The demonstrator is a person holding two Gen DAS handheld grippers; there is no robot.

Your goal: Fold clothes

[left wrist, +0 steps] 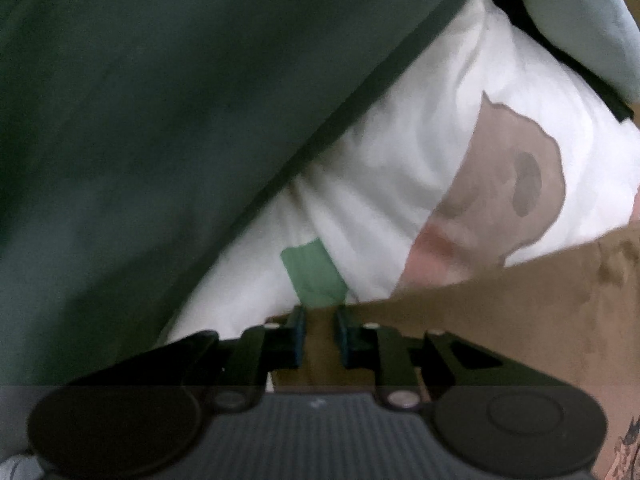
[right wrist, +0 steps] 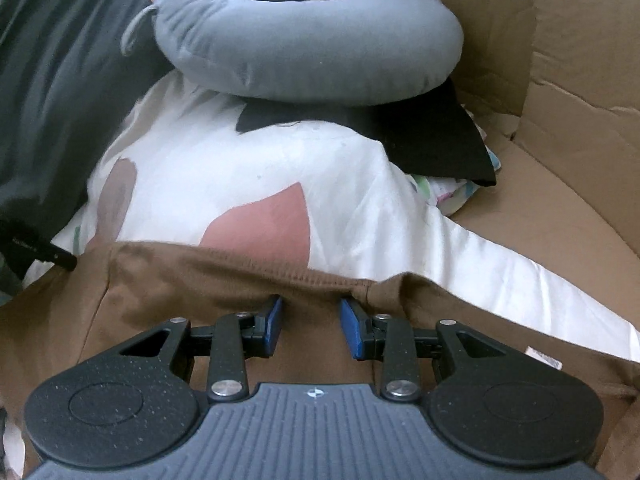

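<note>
One small unreadable label (right wrist: 544, 356) on the brown garment (right wrist: 200, 280), right.

Count of items showing in the two wrist views.
Garments lying in the pile: one brown garment (right wrist: 224, 280), one white printed cloth (right wrist: 248, 172), one dark green garment (left wrist: 160, 120), one black cloth (right wrist: 432, 132), one small pastel-patterned piece (right wrist: 452, 192) peeking out. One grey neck pillow (right wrist: 304, 52) resting on top. One cardboard box (right wrist: 568, 80) standing behind. Two grippers showing, one per view.
</note>
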